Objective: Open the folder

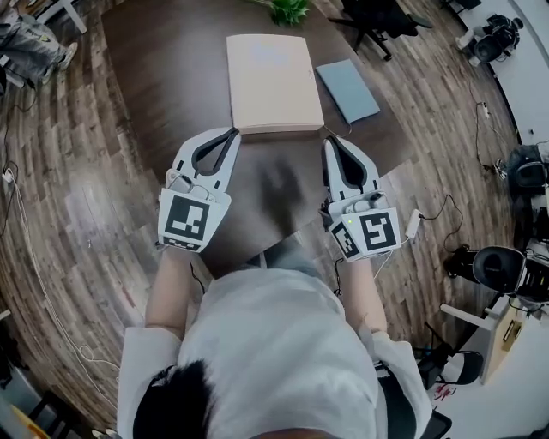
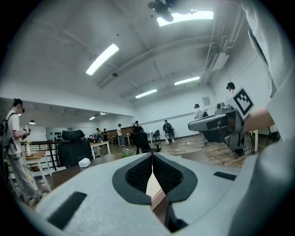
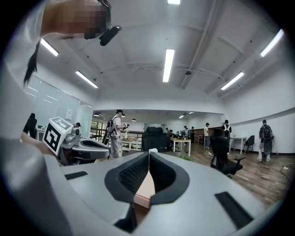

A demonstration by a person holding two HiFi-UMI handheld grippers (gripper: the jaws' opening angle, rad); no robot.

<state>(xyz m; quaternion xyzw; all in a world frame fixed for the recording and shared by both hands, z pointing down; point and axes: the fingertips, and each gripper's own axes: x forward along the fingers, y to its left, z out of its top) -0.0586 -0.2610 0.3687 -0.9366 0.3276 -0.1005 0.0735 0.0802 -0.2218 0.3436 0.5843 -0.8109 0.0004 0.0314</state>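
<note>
A closed beige folder (image 1: 273, 81) lies flat on the dark table (image 1: 171, 77), its near edge towards me. My left gripper (image 1: 234, 131) is shut with nothing in it, and its tips sit just off the folder's near left corner. My right gripper (image 1: 328, 140) is shut too, just off the near right corner. Whether either one touches the folder is unclear. In the left gripper view the jaws (image 2: 152, 156) meet at the tip, with a sliver of folder (image 2: 153, 188) below them. The right gripper view shows the same: shut jaws (image 3: 149, 154) above the folder's edge (image 3: 145, 190).
A blue-grey notebook (image 1: 347, 90) lies to the right of the folder. A green plant (image 1: 289, 9) stands at the table's far edge. Office chairs, cables and a power strip (image 1: 413, 225) are on the wood floor around the table. Other people stand far off in the room.
</note>
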